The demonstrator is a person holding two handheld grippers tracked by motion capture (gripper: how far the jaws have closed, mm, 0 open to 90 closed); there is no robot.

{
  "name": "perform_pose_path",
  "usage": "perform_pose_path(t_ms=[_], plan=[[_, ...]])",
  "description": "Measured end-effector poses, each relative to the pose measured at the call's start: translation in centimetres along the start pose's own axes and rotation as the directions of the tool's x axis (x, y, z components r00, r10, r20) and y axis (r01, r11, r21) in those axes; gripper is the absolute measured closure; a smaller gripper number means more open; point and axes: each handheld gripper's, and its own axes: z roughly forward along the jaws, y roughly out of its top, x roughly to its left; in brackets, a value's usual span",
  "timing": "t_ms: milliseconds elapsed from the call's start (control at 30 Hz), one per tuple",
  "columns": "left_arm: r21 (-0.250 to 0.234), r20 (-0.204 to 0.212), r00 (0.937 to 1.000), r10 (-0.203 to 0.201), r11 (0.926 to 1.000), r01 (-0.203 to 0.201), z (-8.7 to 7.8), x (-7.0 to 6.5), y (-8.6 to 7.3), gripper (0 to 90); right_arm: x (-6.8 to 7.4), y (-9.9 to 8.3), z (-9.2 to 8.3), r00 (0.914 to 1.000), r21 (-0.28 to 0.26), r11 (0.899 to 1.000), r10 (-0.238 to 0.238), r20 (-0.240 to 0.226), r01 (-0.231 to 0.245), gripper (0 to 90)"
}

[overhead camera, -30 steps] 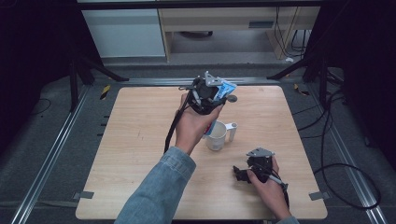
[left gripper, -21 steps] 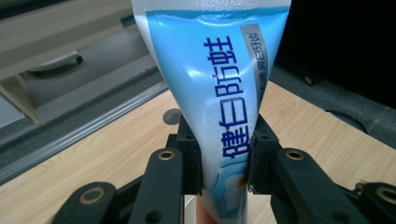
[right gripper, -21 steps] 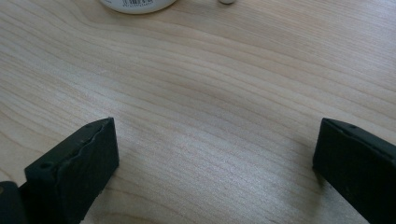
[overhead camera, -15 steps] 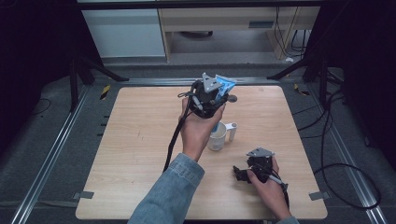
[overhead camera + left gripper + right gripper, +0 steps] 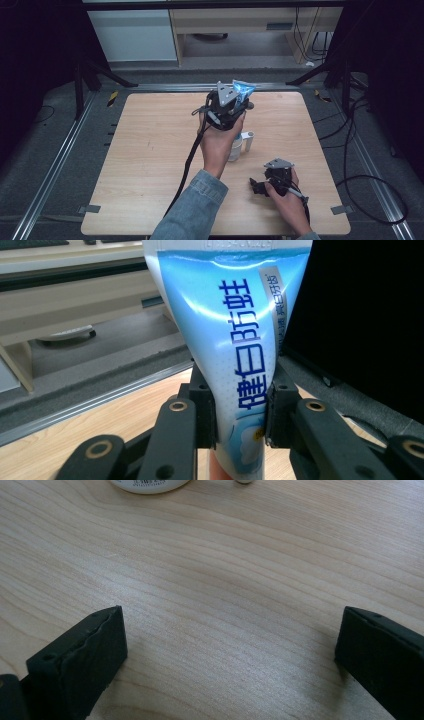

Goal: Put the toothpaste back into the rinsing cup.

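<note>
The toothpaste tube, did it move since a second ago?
Yes. The toothpaste tube, clamped in the left hand-held gripper, went slightly farther toward the table's far edge, away from the cup.

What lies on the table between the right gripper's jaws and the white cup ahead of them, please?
Nothing: in the right gripper view, only bare wooden table runs from the right gripper to the white cup.
</note>
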Motion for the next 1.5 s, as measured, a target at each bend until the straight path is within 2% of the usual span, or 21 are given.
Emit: perform_pose_path(t_ms=[167,433,500,600,767,967,1033,1133,1267,1500], plan=[[-0.027,-0.014,0.9998,0.014,0.9995,-0.014,-0.1,-0.3,0.0,71.2,0.0,0.0,0.0,1.0,-0.003,1.0,0.005,0.002,-0.005,0.5],[-0.073,-0.015,0.9998,-0.016,0.9973,0.015,-0.2,-0.1,-0.7,71.2,0.0,0.0,0.0,1.0,-0.003,1.0,0.003,0.0,-0.003,0.5],[-0.079,-0.019,0.9998,-0.012,0.9968,0.011,-0.2,-0.2,-0.9,71.2,0.0,0.0,0.0,1.0,-0.003,1.0,0.006,-0.001,-0.006,0.5],[-0.092,-0.034,0.9992,0.02,0.9955,-0.023,-0.2,-0.2,-1.2,71.3,0.0,0.0,0.0,1.0,-0.003,1.0,0.003,0.002,-0.003,0.5],[-0.109,-0.037,0.9992,0.018,0.9938,-0.022,-0.1,-0.1,-1.7,71.2,0.0,0.0,0.0,1.0,0.0,1.0,-0.003,0.0,0.003,0.5],[-0.097,-0.04,0.9992,-0.01,0.9952,0.006,0.7,0.5,-3.3,71.2,-0.1,0.0,0.0,0.9999,-0.004,1.0,-0.013,0.006,0.013,0.5],[-0.097,-0.043,0.999,-0.015,0.9953,0.011,1.0,0.5,-3.8,71.2,0.0,0.0,0.0,1.0,0.0,1.0,-0.003,0.003,0.003,0.5],[-0.085,-0.052,0.9986,0.001,0.9964,-0.006,1.2,0.6,-4.3,71.2,0.0,0.0,0.0,1.0,-0.002,1.0,-0.006,0.001,0.006,0.5],[-0.074,-0.052,0.9986,-0.006,0.9973,0.002,1.7,0.9,-4.9,71.1,0.0,0.0,0.0,1.0,-0.001,1.0,-0.006,0.003,0.006,0.5],[-0.033,-0.064,0.9978,-0.018,0.9993,0.015,2.9,1.9,-7.1,71.1,0.0,0.0,0.0,1.0,0.0,1.0,-0.005,0.003,0.005,0.5]])
